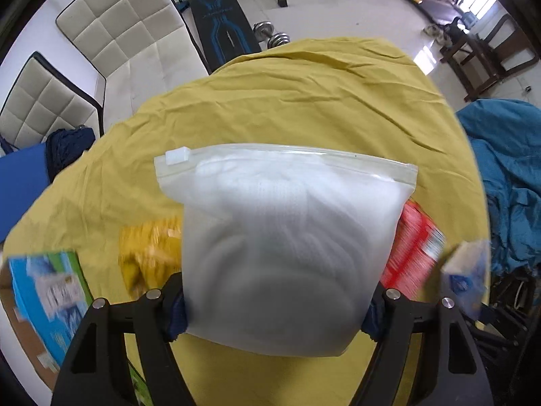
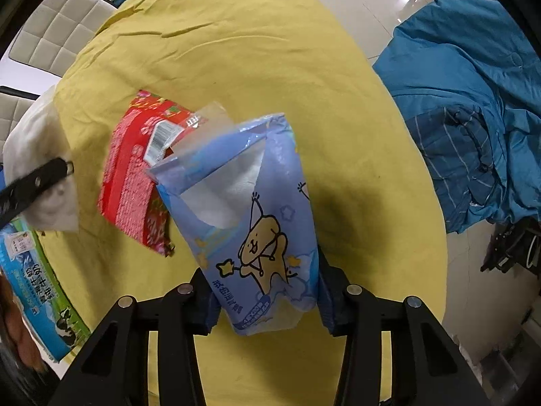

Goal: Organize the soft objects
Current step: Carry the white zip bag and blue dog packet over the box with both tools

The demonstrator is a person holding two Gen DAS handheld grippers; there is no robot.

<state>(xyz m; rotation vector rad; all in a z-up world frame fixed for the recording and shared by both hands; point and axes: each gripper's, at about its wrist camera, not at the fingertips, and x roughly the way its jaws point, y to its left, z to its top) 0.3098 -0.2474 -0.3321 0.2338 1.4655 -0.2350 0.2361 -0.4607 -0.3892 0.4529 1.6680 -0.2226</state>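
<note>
My left gripper (image 1: 275, 314) is shut on a frosted white zip bag (image 1: 287, 237) with soft white stuffing, held above the yellow cloth-covered table (image 1: 287, 101). My right gripper (image 2: 267, 304) is shut on a blue tissue pack (image 2: 257, 216) with a cartoon figure, its top torn open. A red snack packet (image 2: 135, 172) lies on the table behind the tissue pack; it also shows in the left wrist view (image 1: 412, 247). A yellow packet (image 1: 148, 253) lies left of the zip bag. The zip bag and left gripper show at the left edge of the right wrist view (image 2: 37, 176).
A blue-green milk carton box (image 2: 30, 287) sits at the table's left edge, also in the left wrist view (image 1: 50, 297). Blue bedding (image 2: 473, 101) is piled to the right. A white cushioned sofa (image 1: 118, 34) and gym gear (image 1: 219, 27) stand beyond the table.
</note>
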